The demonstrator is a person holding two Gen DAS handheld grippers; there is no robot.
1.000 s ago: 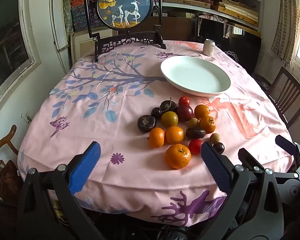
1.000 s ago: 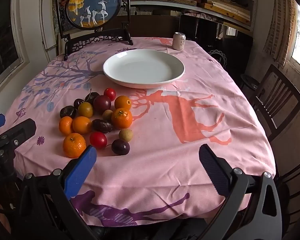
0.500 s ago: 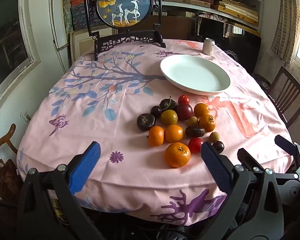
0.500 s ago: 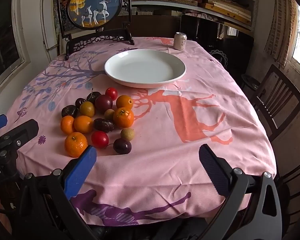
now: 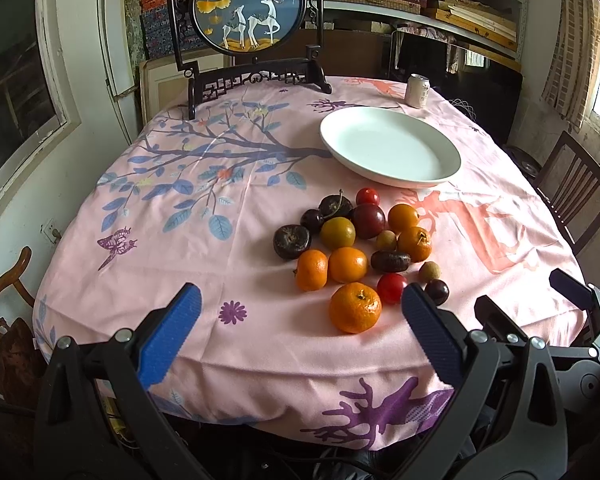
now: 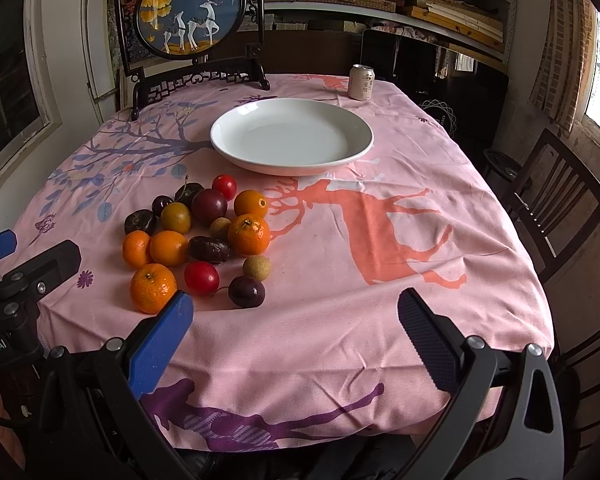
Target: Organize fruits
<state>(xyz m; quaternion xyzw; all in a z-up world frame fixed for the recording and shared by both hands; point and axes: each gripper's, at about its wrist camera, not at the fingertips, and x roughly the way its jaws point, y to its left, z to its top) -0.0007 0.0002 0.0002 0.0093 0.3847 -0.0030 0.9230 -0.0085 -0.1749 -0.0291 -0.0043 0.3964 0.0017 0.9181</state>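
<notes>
Here, both the left gripper [image 5: 296, 310] and right gripper [image 6: 296, 316] gaped empty; fruit [image 6: 204, 236] lay clustered at seven o'clock from the white plate [image 6: 292, 136].

right gripper [image 6: 296, 320]: jaws wide apart, nothing between them, held above the near table edge
left gripper [image 6: 4, 252]: only a blue tip and black frame showed at the left edge
fruit pile [image 6: 198, 236]: oranges, red and dark fruits clustered on the pink tablecloth [image 6: 380, 300], left of centre
white plate [image 6: 236, 148]: empty, behind the pile
can [image 6: 362, 82]: upright, beyond the plate
</notes>
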